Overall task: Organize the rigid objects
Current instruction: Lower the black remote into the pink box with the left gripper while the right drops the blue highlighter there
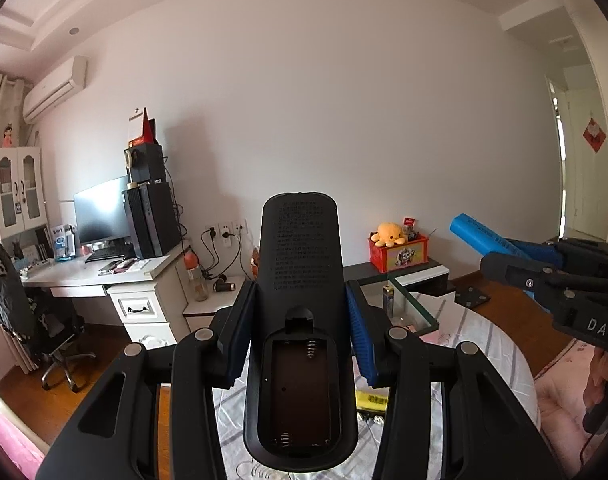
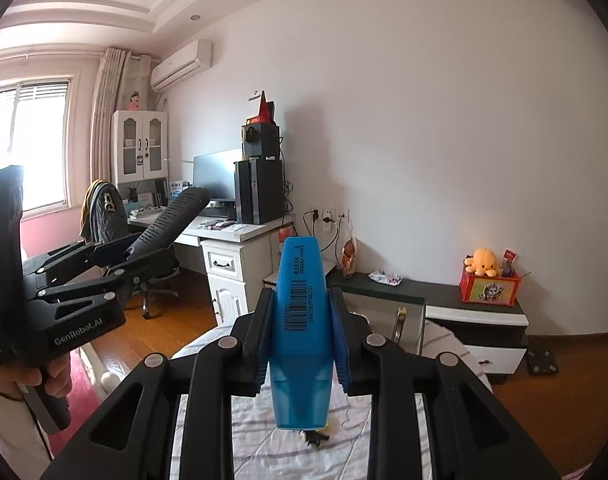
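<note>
My left gripper (image 1: 301, 320) is shut on a black remote control (image 1: 299, 280), held upright with its back facing me; the battery compartment (image 1: 299, 392) is open and empty. My right gripper (image 2: 301, 332) is shut on a blue highlighter (image 2: 301, 320) with a barcode, cap end toward the camera. Both are raised above a cloth-covered table (image 1: 484, 340). The right gripper with the highlighter shows at the right of the left wrist view (image 1: 516, 256). The left gripper with the remote shows at the left of the right wrist view (image 2: 115, 256).
A battery (image 1: 388, 298) stands in a glass box (image 1: 416, 312) on the table. A yellow object (image 1: 372, 400) lies on the cloth under the left gripper. A desk with a monitor (image 1: 101, 216) stands at the left, and a red box with a plush toy (image 2: 488, 284) sits on a low cabinet.
</note>
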